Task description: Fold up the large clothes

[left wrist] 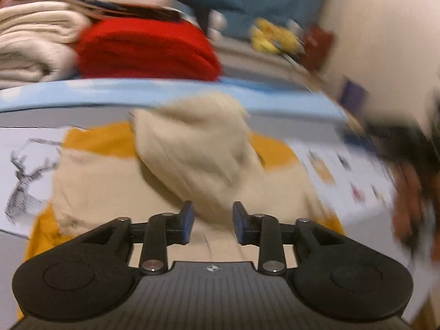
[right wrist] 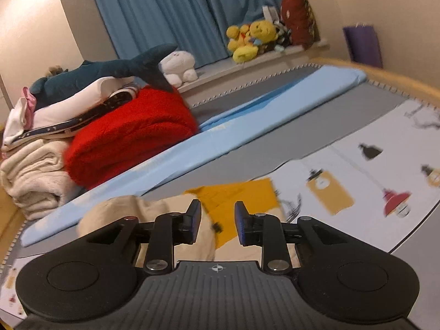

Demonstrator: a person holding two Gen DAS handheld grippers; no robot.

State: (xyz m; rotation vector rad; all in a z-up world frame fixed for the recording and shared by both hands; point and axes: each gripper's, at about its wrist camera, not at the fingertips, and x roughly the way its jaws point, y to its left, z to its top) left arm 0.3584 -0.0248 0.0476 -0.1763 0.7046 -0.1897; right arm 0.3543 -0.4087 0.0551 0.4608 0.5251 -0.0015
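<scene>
A large beige and mustard-yellow garment [left wrist: 192, 151] lies spread on the bed, blurred in the left wrist view. One beige part is bunched up in a raised hump in its middle. My left gripper [left wrist: 213, 220] hangs just above the beige cloth with its jaws open, and its blue pads press on nothing. In the right wrist view the garment's mustard part [right wrist: 242, 195] and a beige fold [right wrist: 121, 206] lie right in front of my right gripper [right wrist: 217, 217]. That gripper is open too, a clear gap between its pads, the cloth lying beyond them.
A red fleece blanket [right wrist: 129, 132] and cream folded blankets [right wrist: 33, 176] are stacked at the bed's left, a shark plush [right wrist: 110, 71] on top. A light blue sheet [right wrist: 247, 121] crosses the bed. A white printed sheet [right wrist: 357, 178] lies under the garment. Yellow plush toys [right wrist: 250, 41] sit on the sill.
</scene>
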